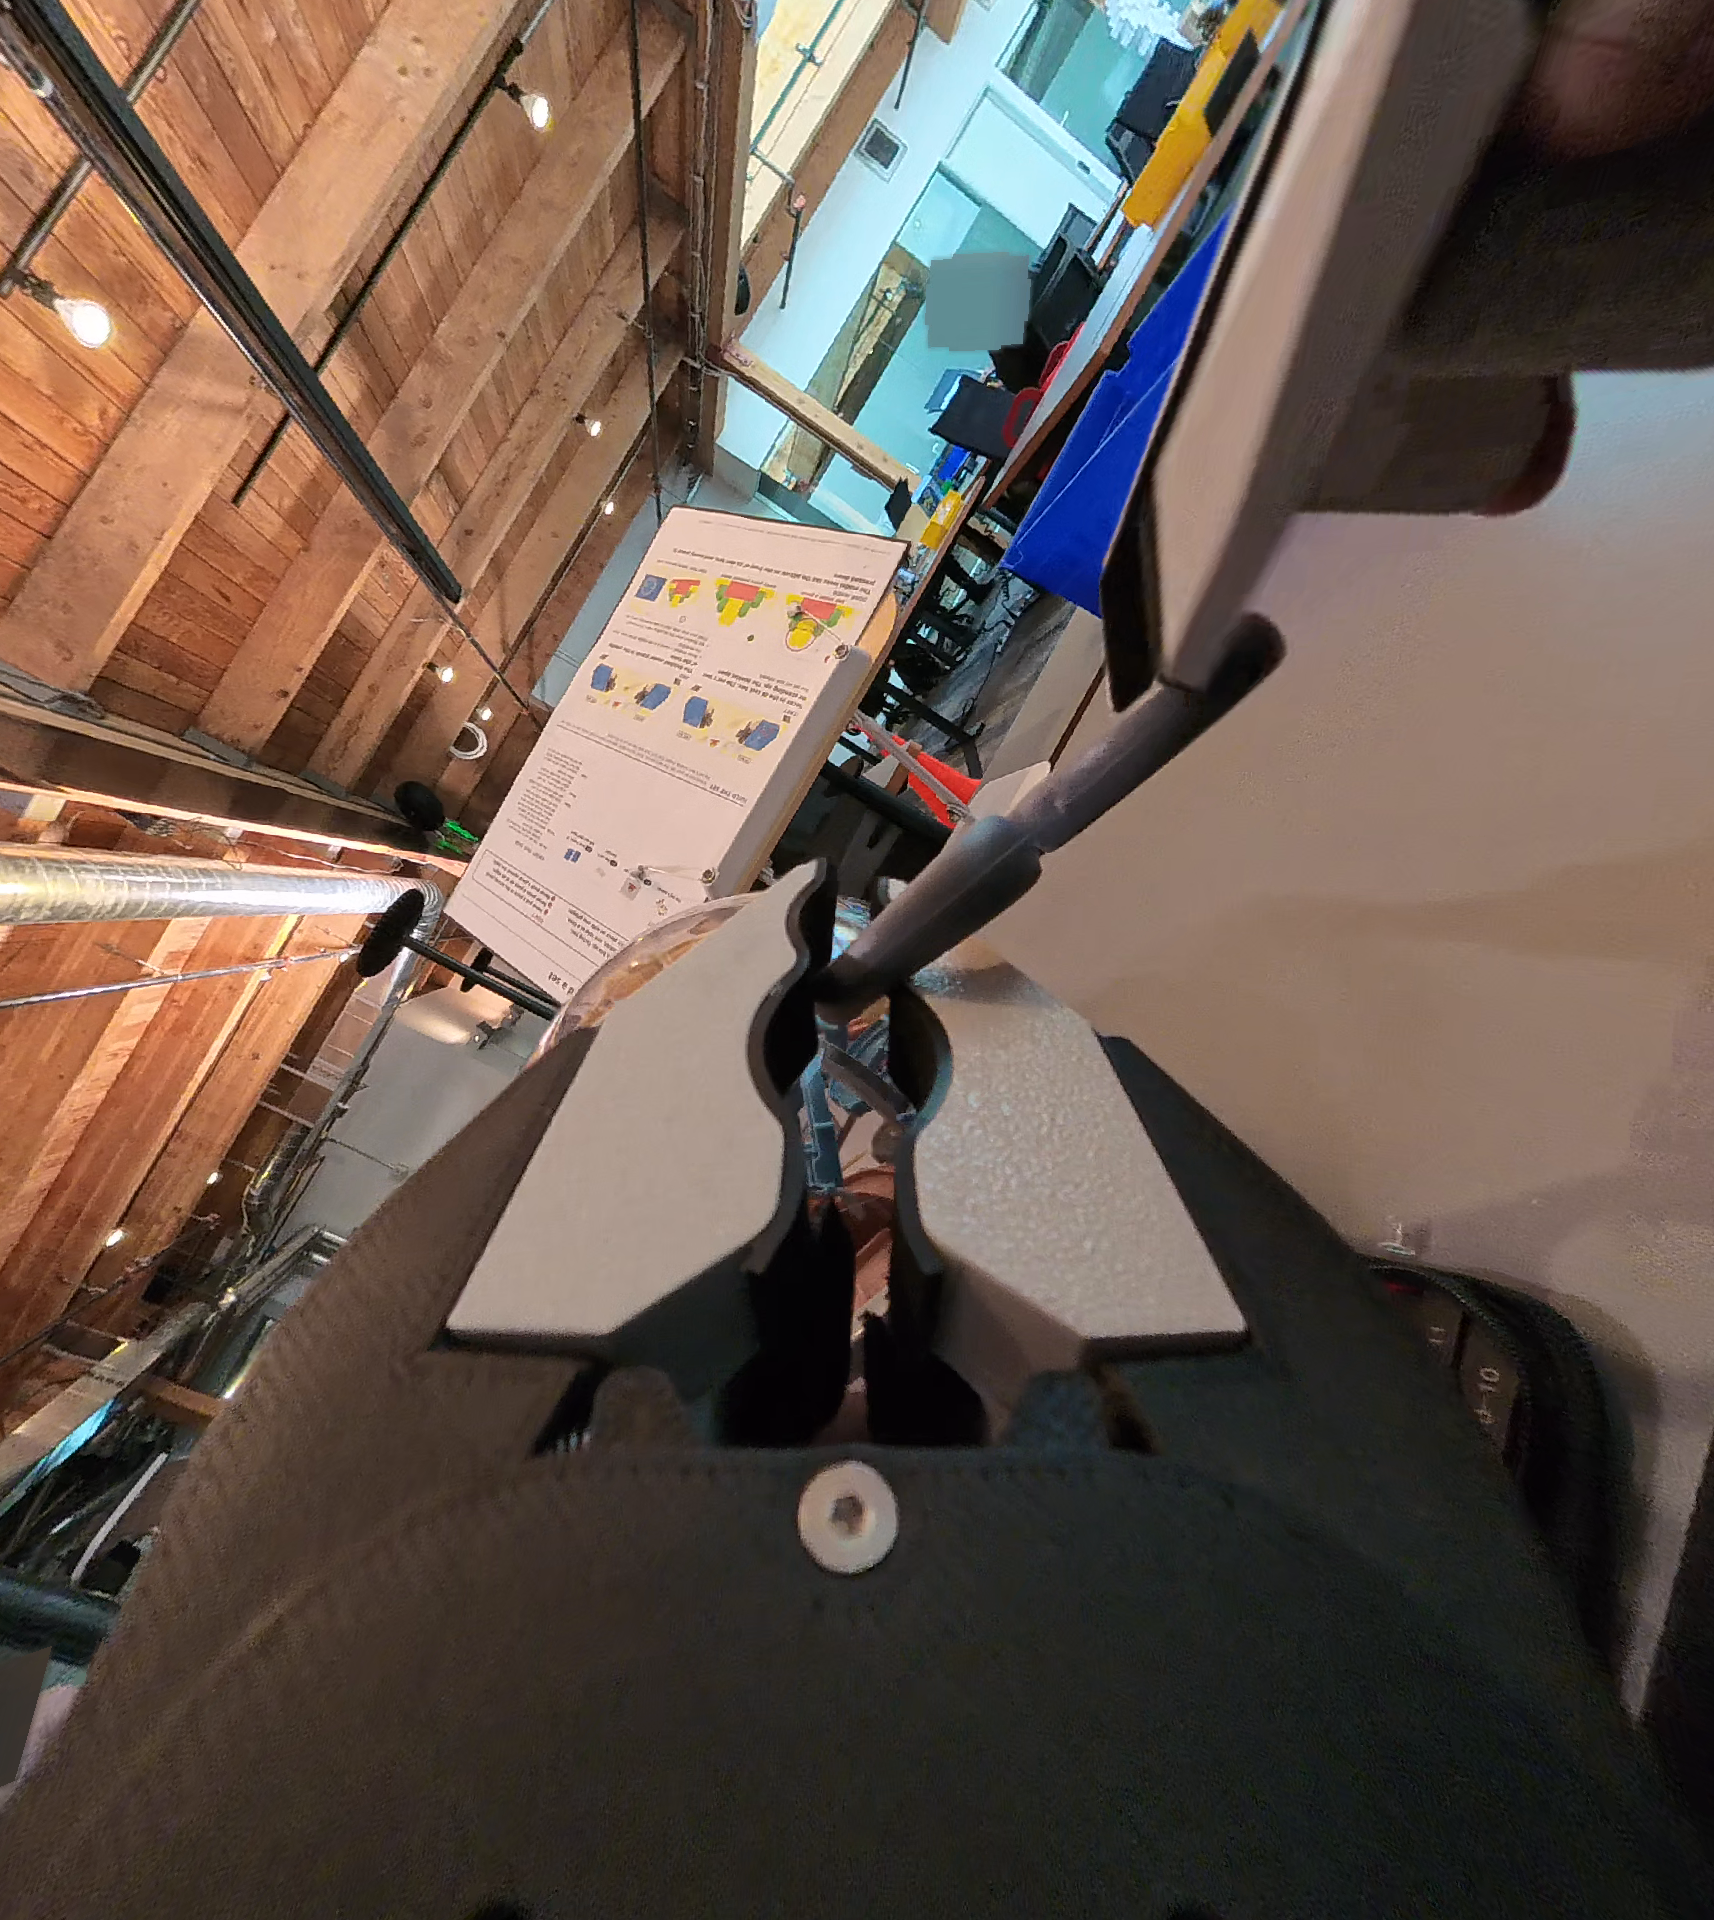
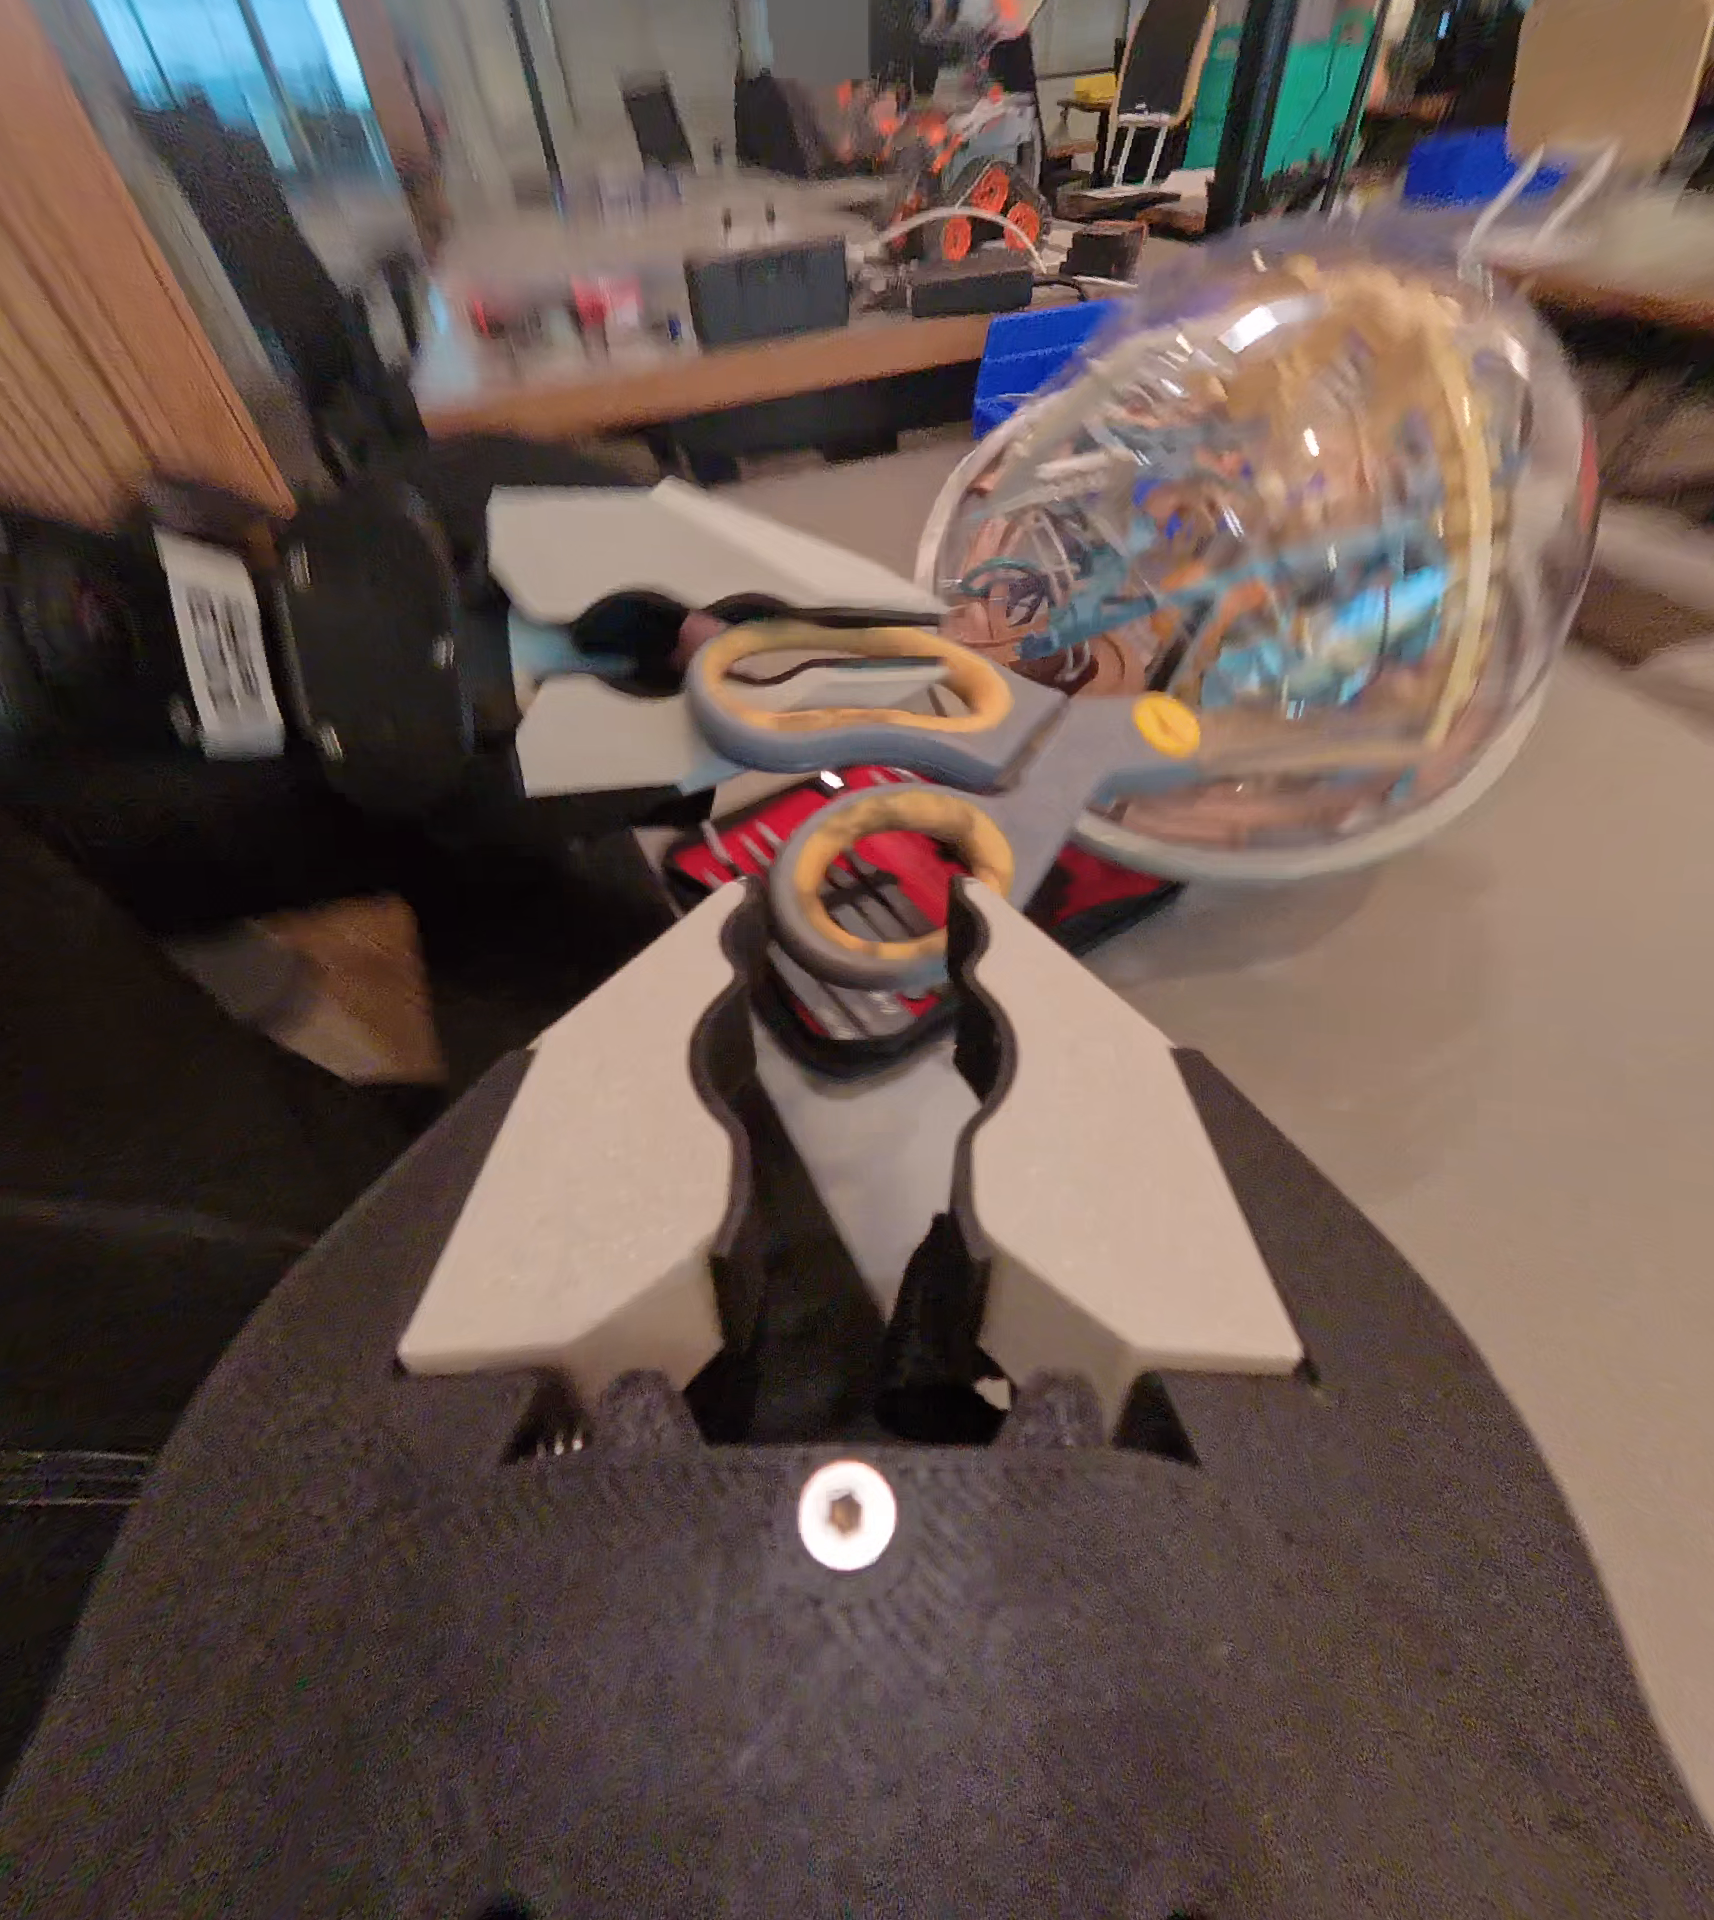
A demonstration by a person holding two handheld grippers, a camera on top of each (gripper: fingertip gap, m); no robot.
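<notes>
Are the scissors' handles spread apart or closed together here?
Spread. On the scissors, the two loops diverge from the yellow pivot; the left gripper clamps one, the right gripper the other.

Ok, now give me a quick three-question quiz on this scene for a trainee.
1. True or false: the left gripper and the right gripper both hold the scissors by the handles.
2. What sits just behind the scissors? A) a cardboard box B) a clear sphere C) a green mug
3. Fill in: the right gripper's jaws close on the ____ handle loop (smaller or larger).

Key: 1 true; 2 B; 3 smaller.
</notes>
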